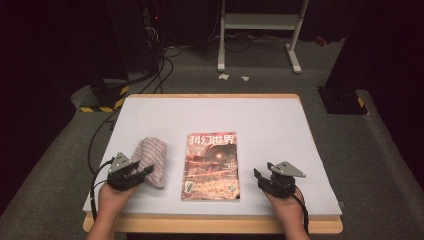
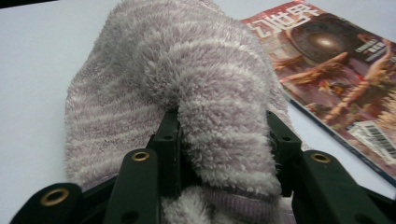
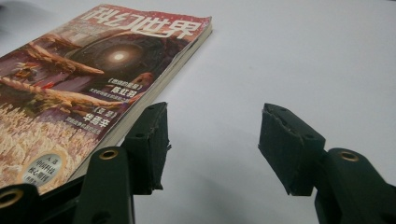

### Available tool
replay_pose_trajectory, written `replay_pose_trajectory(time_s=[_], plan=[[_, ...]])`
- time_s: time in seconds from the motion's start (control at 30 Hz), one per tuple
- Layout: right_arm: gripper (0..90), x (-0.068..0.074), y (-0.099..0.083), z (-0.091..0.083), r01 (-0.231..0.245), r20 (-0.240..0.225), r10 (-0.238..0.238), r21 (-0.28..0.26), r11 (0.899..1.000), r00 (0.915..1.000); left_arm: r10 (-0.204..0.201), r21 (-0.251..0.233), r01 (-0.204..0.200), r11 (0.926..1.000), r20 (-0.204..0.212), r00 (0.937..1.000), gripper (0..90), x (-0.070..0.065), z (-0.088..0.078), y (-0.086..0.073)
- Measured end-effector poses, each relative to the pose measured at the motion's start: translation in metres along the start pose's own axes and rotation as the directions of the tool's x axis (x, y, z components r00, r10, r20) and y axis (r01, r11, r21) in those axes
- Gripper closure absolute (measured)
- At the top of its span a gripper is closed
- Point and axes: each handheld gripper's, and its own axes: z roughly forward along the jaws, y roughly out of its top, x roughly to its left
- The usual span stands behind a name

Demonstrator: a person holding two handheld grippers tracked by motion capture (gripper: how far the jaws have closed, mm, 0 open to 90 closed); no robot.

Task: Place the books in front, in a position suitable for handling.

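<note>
Now: left gripper (image 2: 224, 154) pinching fuzzy towel (image 2: 187, 84).
Shallow bite; towel could slip. Right gripper (image 3: 212, 144) spread, empty.

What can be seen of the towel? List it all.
The towel is a fluffy cloth, pale mauve with faint lighter stripes, bunched into a rounded heap. It lies on the table left of the magazine. The left gripper pinches a raised fold at its near end, jaws pressing into the pile.
</note>
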Motion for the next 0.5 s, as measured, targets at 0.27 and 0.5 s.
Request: replay_pose_trajectory(time_s=[0.27, 0.5], plan=[[43.5, -0.009, 0.000, 0.003, -0.028, 0.030, 0.029, -0.019, 0.999, 0.9991, 0.002, -0.050, 0.000, 0.9988, 0.037, 0.9993, 57.1, -0.006, -0.008, 0.006], [41.8, -0.005, -0.002, 0.000, -0.008, 0.036, 0.009, -0.022, 1.000, 0.9993, 0.053, -0.057, -0.051, 0.9971, 0.046, 0.9975, 56.8, -0.021, -0.008, 0.014]])
